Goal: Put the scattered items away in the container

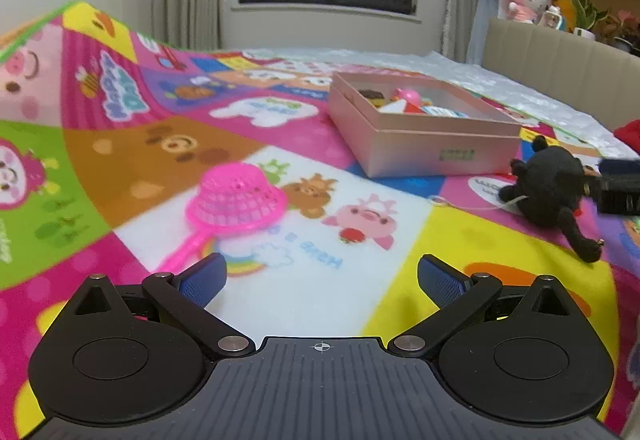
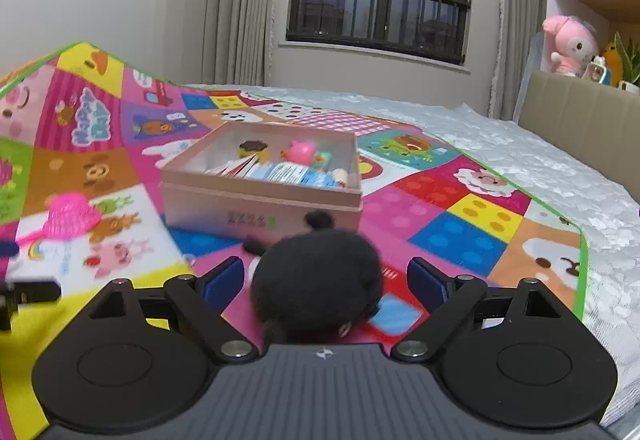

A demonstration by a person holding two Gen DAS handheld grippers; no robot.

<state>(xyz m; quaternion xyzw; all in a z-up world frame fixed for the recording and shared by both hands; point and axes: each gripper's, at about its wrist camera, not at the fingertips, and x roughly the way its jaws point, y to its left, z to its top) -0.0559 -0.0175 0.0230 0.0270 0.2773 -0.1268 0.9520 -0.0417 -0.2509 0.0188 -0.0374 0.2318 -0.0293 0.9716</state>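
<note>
The right gripper (image 2: 326, 280) was held wide around the black plush toy (image 2: 316, 280), ungripped, for boxing; the left gripper (image 1: 322, 276) was empty, spread.

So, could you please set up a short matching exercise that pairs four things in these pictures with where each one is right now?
Things:
1. black plush toy
2. pink toy net
3. pink duck toy
4. pink plush bunny

Places:
A. inside the pink box
B. on the ledge behind the headboard
C. between the right gripper's open fingers
D. on the play mat, ahead and left of the left gripper

Pairs: 1-C, 2-D, 3-A, 4-B
</note>
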